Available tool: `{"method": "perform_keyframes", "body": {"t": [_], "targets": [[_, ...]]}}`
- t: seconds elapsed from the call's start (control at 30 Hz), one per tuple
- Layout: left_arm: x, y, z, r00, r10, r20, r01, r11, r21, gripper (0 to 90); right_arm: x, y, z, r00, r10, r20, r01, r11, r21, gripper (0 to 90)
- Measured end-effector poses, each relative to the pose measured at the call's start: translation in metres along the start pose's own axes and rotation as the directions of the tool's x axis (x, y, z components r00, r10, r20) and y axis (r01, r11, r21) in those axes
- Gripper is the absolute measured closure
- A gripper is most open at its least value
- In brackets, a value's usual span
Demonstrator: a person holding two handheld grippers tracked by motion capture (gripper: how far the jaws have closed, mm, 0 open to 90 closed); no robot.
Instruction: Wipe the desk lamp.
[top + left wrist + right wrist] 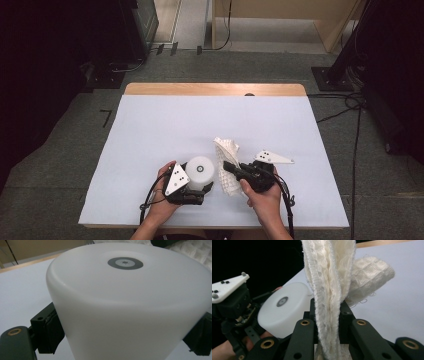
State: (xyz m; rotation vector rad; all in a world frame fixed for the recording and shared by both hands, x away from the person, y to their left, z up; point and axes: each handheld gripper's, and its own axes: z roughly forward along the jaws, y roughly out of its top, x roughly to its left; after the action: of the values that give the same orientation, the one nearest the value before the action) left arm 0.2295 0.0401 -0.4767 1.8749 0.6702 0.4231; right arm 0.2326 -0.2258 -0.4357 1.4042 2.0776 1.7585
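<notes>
- Left gripper (197, 192): jaws clamped on the white cylindrical container (200, 172), one finger (47, 331) pressed to each side of its wall; container upright, grey ring mark on its top face.
- Right gripper (231, 167): jaws clenched on the cream waffle-weave cloth (227, 162); folded cloth rises straight up between the fingers (307, 335), the rest bunched beyond the tips.
- Cloth sits just beside the container, on its right in the high view.
- Both over the white table cover (165, 125), near the person's edge.
</notes>
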Motion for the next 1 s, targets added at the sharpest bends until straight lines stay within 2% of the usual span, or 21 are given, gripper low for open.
{"method": "perform_keyframes", "body": {"t": [0.03, 0.17, 0.23, 0.27, 0.3, 0.37, 0.43, 0.53, 0.6, 0.67, 0.7, 0.83, 0.93, 1.0], "targets": [[0.0, -0.001, -0.002, 0.9998, -0.017, 0.001, 0.017, 0.9998, -0.01, 8.3, -0.001, -0.001, 0.001, 1.0, -0.001, 0.004, 0.001, 1.0, 0.003, 79.1], [-0.004, 0.003, -0.005, 0.9976, -0.054, -0.043, 0.054, 0.9984, -0.018, 0.7, -0.005, -0.003, 0.003, 0.9997, -0.002, 0.024, 0.002, 1.0, 0.012, 79.0], [-0.006, 0.005, -0.006, 0.9948, -0.069, -0.075, 0.069, 0.9976, -0.009, 0.0, -0.007, -0.004, 0.005, 0.9992, -0.003, 0.04, 0.002, 0.999, 0.032, 79.0], [-0.01, 0.006, -0.006, 0.9919, -0.065, -0.109, 0.066, 0.9978, 0.003, 0.0, -0.008, -0.005, 0.006, 0.9988, -0.003, 0.049, 0.002, 0.999, 0.04, 79.0], [-0.012, 0.007, -0.006, 0.9909, -0.064, -0.119, 0.066, 0.9978, 0.008, 0.0, -0.01, -0.007, 0.008, 0.9984, 0.001, 0.057, -0.004, 0.999, 0.052, 79.0], [-0.017, 0.007, -0.003, 0.984, -0.081, -0.159, 0.086, 0.9961, 0.022, 0.0, -0.011, -0.009, 0.01, 0.9979, 0.007, 0.064, -0.011, 0.998, 0.061, 78.9], [-0.022, 0.007, 0.001, 0.9737, -0.091, -0.209, 0.101, 0.994, 0.041, 0.0, -0.012, -0.011, 0.012, 0.9977, 0.011, 0.067, -0.016, 0.998, 0.068, 78.9], [-0.026, 0.007, 0.003, 0.9664, -0.096, -0.238, 0.109, 0.9931, 0.043, 0.0, -0.012, -0.014, 0.014, 0.9976, 0.006, 0.069, -0.012, 0.997, 0.077, 78.9], [-0.027, 0.006, 0.004, 0.9646, -0.087, -0.249, 0.103, 0.9935, 0.049, 1.9, -0.012, -0.016, 0.017, 0.9976, 0.002, 0.069, -0.008, 0.996, 0.086, 78.9], [-0.029, 0.007, 0.004, 0.9662, -0.087, -0.243, 0.101, 0.9939, 0.044, 8.2, -0.011, -0.017, 0.019, 0.9978, 0.0, 0.067, -0.007, 0.995, 0.096, 78.9], [-0.029, 0.007, 0.004, 0.9667, -0.083, -0.242, 0.096, 0.9943, 0.045, 8.5, -0.01, -0.018, 0.02, 0.9978, -0.001, 0.066, -0.005, 0.995, 0.1, 78.9], [-0.022, 0.008, 0.001, 0.9774, -0.066, -0.201, 0.079, 0.9953, 0.057, 8.6, -0.009, -0.019, 0.022, 0.998, -0.001, 0.063, -0.005, 0.995, 0.103, 78.8], [-0.013, 0.011, -0.006, 0.9854, -0.084, -0.148, 0.086, 0.9962, 0.012, 8.7, -0.008, -0.02, 0.023, 0.998, -0.002, 0.063, -0.005, 0.994, 0.111, 78.8], [-0.01, 0.014, -0.01, 0.99, -0.078, -0.118, 0.077, 0.997, -0.013, 8.6, -0.008, -0.022, 0.026, 0.998, 0.001, 0.063, -0.009, 0.992, 0.126, 78.8]]}}
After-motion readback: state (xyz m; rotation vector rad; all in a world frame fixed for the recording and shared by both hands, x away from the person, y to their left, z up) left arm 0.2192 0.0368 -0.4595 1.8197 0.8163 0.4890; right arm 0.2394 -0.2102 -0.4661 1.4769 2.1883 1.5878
